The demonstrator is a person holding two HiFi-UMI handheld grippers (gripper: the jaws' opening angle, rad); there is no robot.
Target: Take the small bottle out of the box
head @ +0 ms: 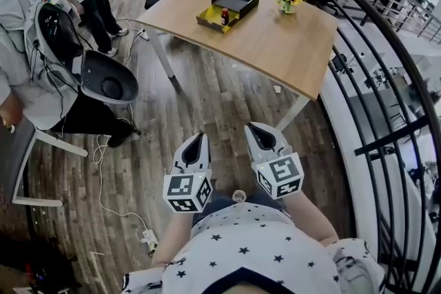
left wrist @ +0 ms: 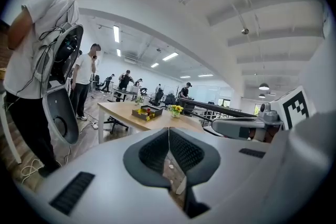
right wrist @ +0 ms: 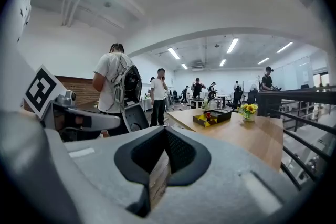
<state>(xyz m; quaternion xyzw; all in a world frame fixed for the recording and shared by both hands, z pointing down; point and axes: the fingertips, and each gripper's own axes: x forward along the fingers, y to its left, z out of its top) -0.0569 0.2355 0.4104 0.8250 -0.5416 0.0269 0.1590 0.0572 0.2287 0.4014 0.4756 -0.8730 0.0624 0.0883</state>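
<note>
1. Wooden table holds the box near its far edge; the small bottle stands inside.
2. Your left gripper and right gripper sit side by side near your tummy, tipped slightly down, both squeezed tight on nothing.

No words, numbers or brand names could be read in any view. The only sign-like marks were black-and-white square markers on the cubes of the left tool and right tool, patterns without letters.
</note>
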